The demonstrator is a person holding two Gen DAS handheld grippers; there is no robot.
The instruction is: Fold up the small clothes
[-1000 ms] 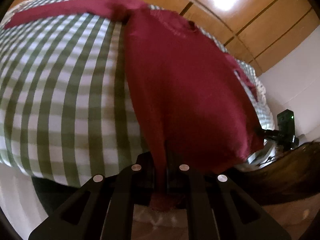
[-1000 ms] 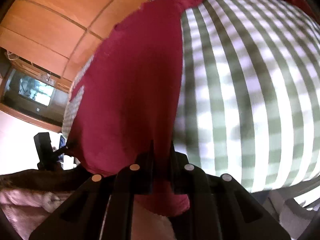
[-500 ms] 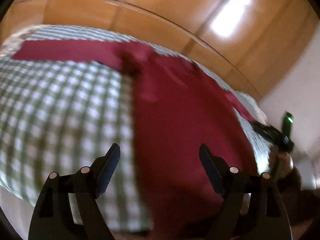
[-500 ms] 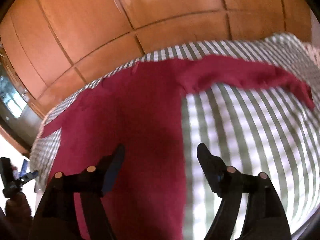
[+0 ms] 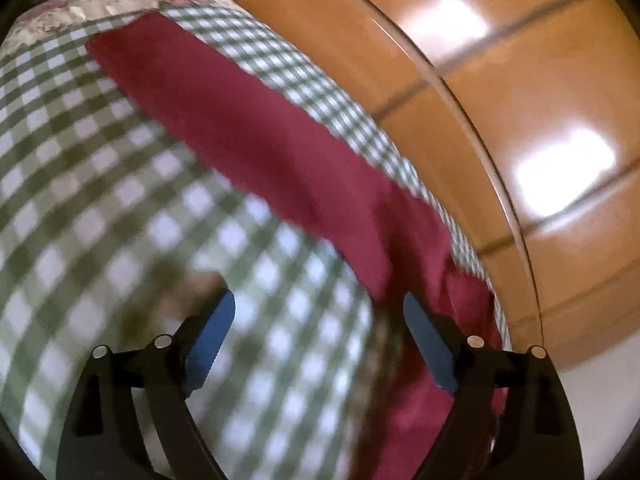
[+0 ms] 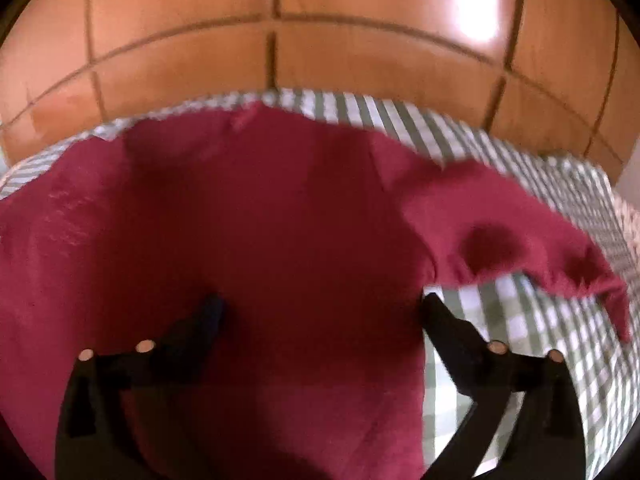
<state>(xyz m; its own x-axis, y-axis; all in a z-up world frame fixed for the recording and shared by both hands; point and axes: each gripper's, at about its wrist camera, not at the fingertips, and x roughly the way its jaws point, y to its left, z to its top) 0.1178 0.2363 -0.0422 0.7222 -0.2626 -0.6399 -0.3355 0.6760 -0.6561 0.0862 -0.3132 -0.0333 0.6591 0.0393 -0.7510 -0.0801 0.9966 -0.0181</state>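
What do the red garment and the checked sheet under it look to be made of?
Red garment: soft matte fabric, probably a knit; it drapes limply with no sheen, though blur hides the weave. Checked sheet: thin woven cloth, likely cotton; flat green-and-white gingham, matte.

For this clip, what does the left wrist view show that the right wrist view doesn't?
Only the left wrist view shows a floral fabric edge at the far end of the bed, and the left gripper, open over bare checked cloth with one long sleeve stretching away.

Only the right wrist view shows the shirt's broad body and the right gripper, open above it.

Both show the maroon shirt lying on the green-and-white checked cloth, with wooden panels behind.
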